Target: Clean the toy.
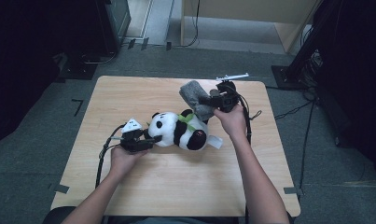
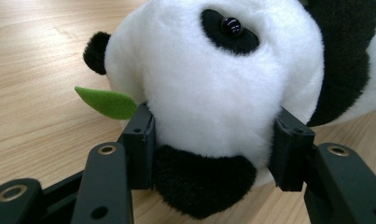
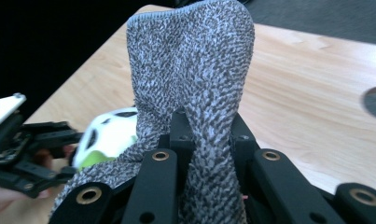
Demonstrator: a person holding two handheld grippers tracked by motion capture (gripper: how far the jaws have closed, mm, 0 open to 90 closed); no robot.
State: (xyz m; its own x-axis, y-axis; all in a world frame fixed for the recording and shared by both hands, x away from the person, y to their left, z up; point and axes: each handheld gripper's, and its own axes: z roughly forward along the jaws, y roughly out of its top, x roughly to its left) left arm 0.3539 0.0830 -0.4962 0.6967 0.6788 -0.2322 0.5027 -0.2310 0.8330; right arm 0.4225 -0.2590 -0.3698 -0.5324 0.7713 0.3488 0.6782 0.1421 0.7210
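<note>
Our left gripper (image 1: 150, 139) has its jaws pressed on the head of the toy panda (image 1: 178, 130), which lies on the table (image 1: 176, 186). We pinch a grey sock (image 1: 195, 98) with our right gripper (image 1: 209, 99) above the panda.

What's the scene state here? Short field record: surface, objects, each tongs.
surface: light wooden table
toy: plush panda lying on its side, green leaf by its head
cloth: grey knitted cloth, lifted off the table
left tongs: jaws clamped on the panda's head
right tongs: shut on the grey knitted cloth
</note>
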